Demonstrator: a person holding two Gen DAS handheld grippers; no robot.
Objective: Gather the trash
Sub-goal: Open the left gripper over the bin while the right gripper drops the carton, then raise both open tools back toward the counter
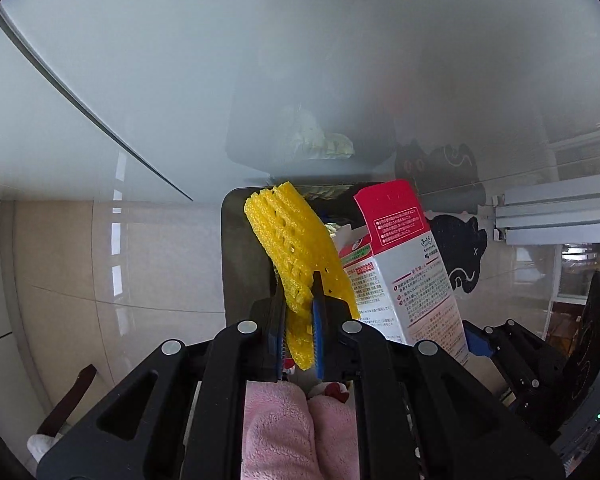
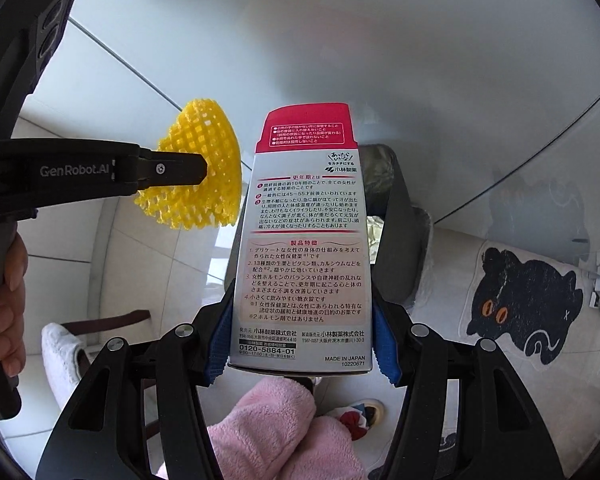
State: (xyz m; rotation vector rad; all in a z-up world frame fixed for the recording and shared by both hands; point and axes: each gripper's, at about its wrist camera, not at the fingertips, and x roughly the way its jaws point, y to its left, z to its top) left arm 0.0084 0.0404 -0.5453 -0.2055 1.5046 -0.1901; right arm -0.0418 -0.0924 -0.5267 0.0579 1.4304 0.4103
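Below both tools, dark bin (image 1: 244,248) on pale floor; your left hand-held gripper (image 1: 298,300) pinches yellow foam net (image 1: 296,240), right hand-held gripper (image 2: 300,336) clamps carton (image 2: 304,240).

Tiled floor (image 2: 80,276), cat mat (image 2: 528,312), bin (image 2: 404,240)

the box (image 2: 304,240) carries nearly all the print, in japanese. its grey back panel has a red heading "更年期とは", numbered red points below it, then a pink field headed "製品特徴". the maker's mark "小林製薬" stands near the top right of the panel, and "小林製薬株式会社" at the foot. there too a boxed phone number reads "0120-5884-01", with "made in japan" and "10220671" at the lower right. white lines on the red top flap are too small to read. the left gripper (image 2: 204,170) bears "genrobot.ai" in grey on its black side.
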